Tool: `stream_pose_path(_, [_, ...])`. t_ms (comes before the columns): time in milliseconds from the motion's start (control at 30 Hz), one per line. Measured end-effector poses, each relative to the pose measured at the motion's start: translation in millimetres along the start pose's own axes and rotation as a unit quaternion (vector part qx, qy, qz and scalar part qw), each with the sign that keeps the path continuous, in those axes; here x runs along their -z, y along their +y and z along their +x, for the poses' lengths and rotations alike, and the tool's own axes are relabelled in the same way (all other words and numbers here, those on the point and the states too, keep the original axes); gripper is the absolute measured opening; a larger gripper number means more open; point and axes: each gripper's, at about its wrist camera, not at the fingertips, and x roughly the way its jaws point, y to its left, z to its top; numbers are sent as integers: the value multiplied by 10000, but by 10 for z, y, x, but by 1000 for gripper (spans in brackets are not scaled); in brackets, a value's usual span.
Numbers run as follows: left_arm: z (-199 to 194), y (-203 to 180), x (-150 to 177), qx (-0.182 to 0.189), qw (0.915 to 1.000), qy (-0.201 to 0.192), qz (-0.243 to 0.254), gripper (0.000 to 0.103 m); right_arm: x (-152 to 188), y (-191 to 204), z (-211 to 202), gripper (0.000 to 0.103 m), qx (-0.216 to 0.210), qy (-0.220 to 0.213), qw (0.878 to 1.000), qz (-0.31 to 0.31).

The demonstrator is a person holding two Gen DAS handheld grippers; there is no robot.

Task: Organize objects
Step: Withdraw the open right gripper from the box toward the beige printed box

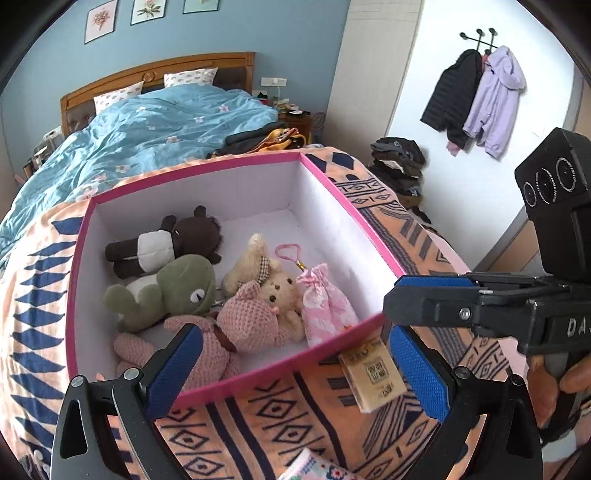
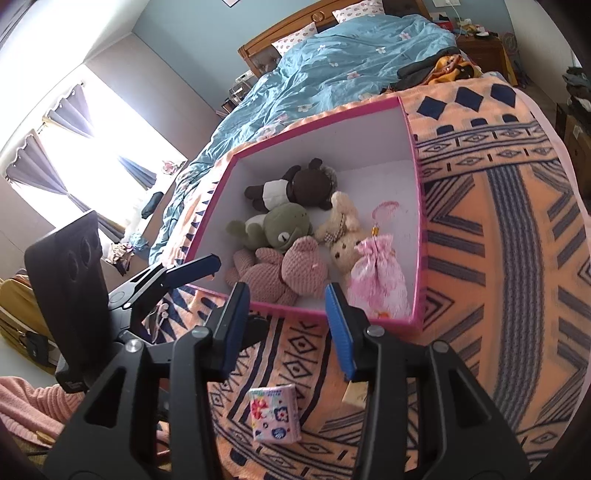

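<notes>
The left claw [image 1: 295, 365] hangs wide open and empty over the pink box's [image 1: 258, 373] near wall. To its right, outside the box on the blanket [image 1: 258, 413], lies a small tan carton [image 1: 373, 376], close to that claw's right finger, long axis slanting away. The right claw [image 2: 286, 325], partly open and empty, stands above a flowered tissue pack [image 2: 275, 413], which is nearer to it.

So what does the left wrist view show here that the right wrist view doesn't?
Only the left wrist view: two coats hanging on wall hooks and framed pictures above the bed. Only the right wrist view: the bright curtained window and the whole floral tissue pack on the blanket. Both: the pink box holding plush toys.
</notes>
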Motion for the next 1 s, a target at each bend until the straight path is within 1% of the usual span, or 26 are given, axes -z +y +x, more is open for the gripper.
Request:
stream_pose_path(167, [-85,-77,108,-33,10000,11,90,103,135,-50,-105,45,27,-27,9999,110])
stream_pose_path(400, [-148,-187,227,25,9998,66,191,103,324,-196,-136,46,118,69,9992,372])
stream_pose_path(733, [-85,-259,393,86,9994,281,159,103,601,-415,3,46,320,384,9963,704])
stream_pose_path(1000, [35,-268,551,166,9981,586,104,103,756,-589,177,46,580,648,9921,903])
